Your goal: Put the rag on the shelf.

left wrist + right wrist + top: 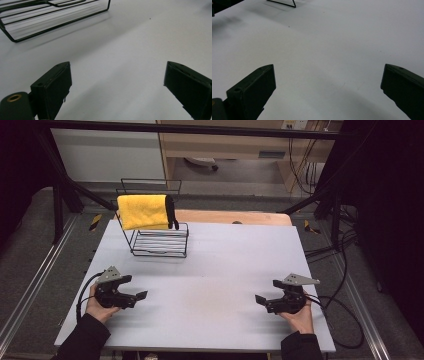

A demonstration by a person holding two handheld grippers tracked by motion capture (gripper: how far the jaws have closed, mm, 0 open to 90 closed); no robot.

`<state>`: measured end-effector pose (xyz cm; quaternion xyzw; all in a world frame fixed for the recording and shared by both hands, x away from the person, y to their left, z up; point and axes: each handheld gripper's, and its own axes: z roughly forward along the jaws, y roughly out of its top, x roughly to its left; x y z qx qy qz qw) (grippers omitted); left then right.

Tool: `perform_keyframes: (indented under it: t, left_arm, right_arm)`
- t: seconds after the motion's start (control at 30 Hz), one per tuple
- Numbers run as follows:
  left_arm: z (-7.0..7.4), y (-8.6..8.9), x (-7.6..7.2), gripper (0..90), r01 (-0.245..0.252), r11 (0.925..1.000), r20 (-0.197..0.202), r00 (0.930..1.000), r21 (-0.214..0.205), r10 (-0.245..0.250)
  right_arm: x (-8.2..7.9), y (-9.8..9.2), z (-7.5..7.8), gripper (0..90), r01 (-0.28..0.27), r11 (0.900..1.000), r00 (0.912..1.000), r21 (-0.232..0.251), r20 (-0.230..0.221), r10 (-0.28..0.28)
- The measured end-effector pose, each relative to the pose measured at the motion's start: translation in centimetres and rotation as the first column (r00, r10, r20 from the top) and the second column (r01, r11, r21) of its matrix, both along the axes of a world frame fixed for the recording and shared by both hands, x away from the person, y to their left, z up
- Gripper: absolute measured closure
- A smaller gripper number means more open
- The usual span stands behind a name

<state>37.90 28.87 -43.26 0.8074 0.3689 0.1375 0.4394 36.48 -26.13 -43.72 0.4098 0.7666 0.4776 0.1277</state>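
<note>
A yellow cloth (pixel 144 211) hangs over the top rail of a black wire rack (pixel 160 240) standing at the back left of the white table (pixel 210 270). My left gripper (pixel 135 288) rests low at the front left, held in a hand, its jaws wide apart and holding nothing. In the left gripper view the rack (pixel 50 17) lies ahead of the left gripper (pixel 117 82), well apart from it. My right gripper (pixel 266 291) sits at the front right, open too, pointing toward the table's middle. Bare table lies between the jaws of the right gripper (pixel 328 87).
A wooden board (pixel 235 217) sticks out behind the table's far edge. Black cables (pixel 340 320) trail off the right side onto the floor. Metal frame legs (pixel 320 195) stand at the back corners. A rack corner (pixel 284 3) shows far off in the right gripper view.
</note>
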Motion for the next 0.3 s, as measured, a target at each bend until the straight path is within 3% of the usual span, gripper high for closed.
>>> perform_keyframes:
  t: [0.3]
  left_arm:
    - [-0.47,-0.01,-0.19,7.9,0.004,1.0000,-0.001,1.0000,0.004,-0.004]
  right_arm:
    - [-0.56,-0.64,-0.51,0.4,0.005,0.9999,0.9999,-0.014,-0.013,-0.005]
